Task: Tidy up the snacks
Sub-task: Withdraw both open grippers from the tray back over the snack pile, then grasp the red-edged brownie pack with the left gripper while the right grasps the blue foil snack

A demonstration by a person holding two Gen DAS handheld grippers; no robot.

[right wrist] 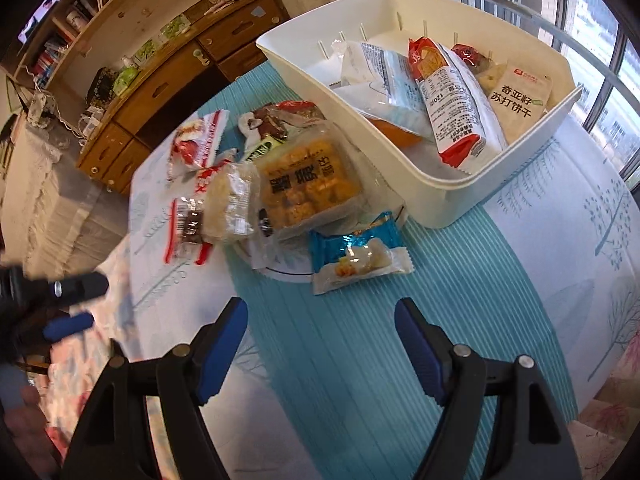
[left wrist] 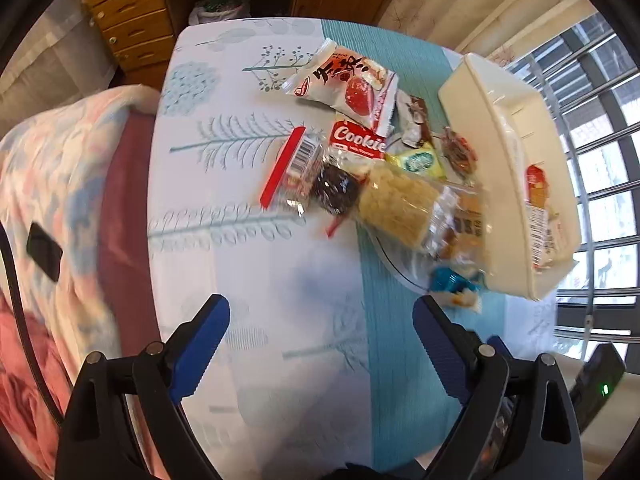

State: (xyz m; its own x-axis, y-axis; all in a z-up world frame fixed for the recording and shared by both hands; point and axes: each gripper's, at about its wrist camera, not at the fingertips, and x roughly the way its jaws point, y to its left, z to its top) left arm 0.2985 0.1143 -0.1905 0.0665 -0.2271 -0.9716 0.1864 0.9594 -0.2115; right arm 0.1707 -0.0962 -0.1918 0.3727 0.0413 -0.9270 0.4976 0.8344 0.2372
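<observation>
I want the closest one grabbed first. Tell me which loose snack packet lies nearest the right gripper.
The blue-and-white packet, alone on the teal runner just ahead of the open right gripper; the other loose packets lie farther back in the pile.

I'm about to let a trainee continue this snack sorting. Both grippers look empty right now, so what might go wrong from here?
1. The snacks in the pile overlap, so gripping one may drag its neighbours across the table.
2. The bin already holds several leaning packs; another drop may land on them and slide out.
3. The blue pack lies flat in front of the open right hand-held gripper, so the fingers may scrape the cloth or crush it.
</observation>
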